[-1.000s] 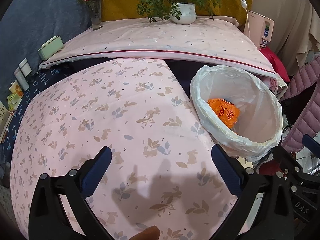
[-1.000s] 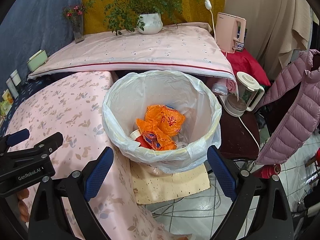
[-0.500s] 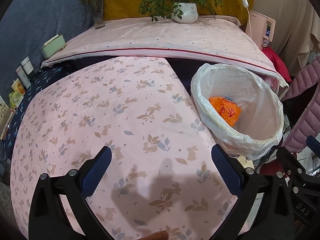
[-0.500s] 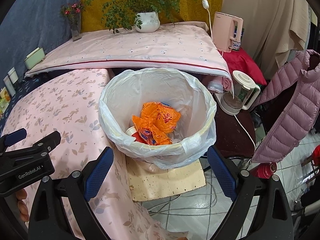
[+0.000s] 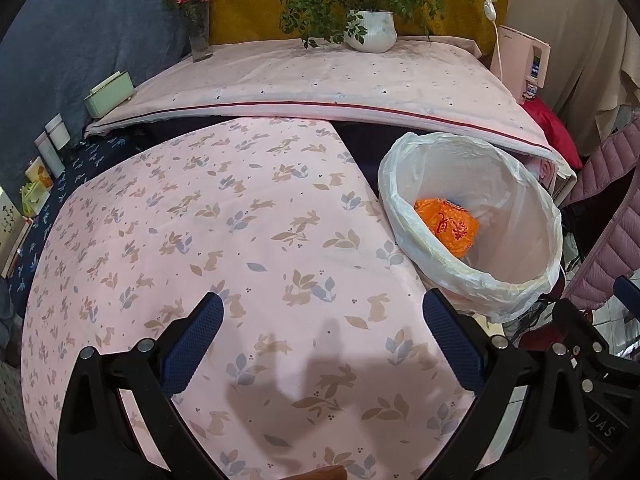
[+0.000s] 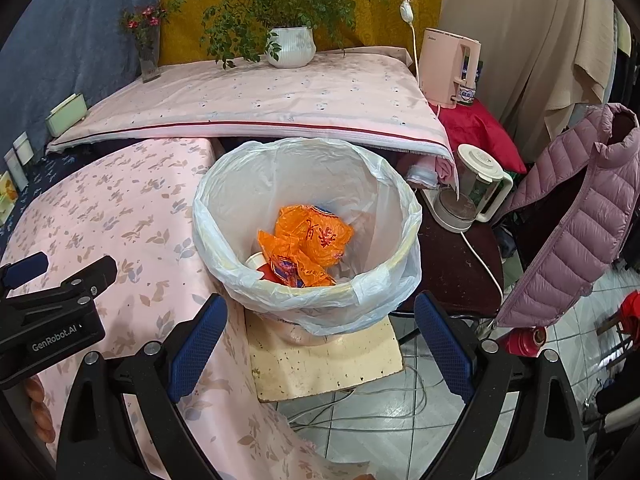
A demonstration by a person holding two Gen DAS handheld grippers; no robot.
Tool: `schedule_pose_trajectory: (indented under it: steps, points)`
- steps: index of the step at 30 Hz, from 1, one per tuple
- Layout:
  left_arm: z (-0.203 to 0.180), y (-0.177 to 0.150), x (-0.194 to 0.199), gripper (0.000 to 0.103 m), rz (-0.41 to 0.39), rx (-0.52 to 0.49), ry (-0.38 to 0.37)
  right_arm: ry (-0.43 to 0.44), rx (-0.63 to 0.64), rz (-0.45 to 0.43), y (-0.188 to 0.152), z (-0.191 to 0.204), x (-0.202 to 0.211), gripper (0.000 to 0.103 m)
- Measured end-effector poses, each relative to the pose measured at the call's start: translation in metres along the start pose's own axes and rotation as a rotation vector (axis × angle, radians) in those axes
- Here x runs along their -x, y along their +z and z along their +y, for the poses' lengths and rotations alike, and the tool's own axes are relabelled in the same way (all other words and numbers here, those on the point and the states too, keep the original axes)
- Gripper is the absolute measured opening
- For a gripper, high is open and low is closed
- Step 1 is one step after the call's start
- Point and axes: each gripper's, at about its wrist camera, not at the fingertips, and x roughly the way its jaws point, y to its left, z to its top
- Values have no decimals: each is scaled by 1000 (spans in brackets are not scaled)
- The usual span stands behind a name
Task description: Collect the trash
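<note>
A trash bin lined with a white plastic bag [image 6: 400,200] stands beside the table on a cream block. Inside lie crumpled orange wrappers [image 6: 310,240] and a paper cup [image 6: 255,260]. The bin also shows in the left wrist view [image 5: 520,280], with an orange wrapper [image 5: 448,226] in it. My right gripper [image 6: 320,312] is open and empty, in front of the bin and above its near rim. My left gripper [image 5: 322,320] is open and empty above the pink rabbit-print tablecloth [image 5: 200,220]. The left gripper's body shows at the left of the right wrist view [image 6: 52,316].
A higher pink-covered surface [image 6: 260,96] at the back carries a potted plant [image 6: 290,46], a flower vase [image 6: 148,56] and a green box [image 6: 66,114]. A kettle [image 6: 472,188], a pink appliance [image 6: 448,68] and a purple jacket [image 6: 580,216] stand to the right. Cables lie on the tiled floor [image 6: 380,412].
Both grippers drew back and rose slightly; the bin sits a little farther and lower in both views. Both stay open and empty.
</note>
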Motion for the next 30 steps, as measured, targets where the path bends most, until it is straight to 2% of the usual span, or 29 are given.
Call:
schedule_pose_trajectory:
  steps: [30]
  points:
    - [-5,0,8,95,-11,6,-4,-1,1,-3,0,0,3,91]
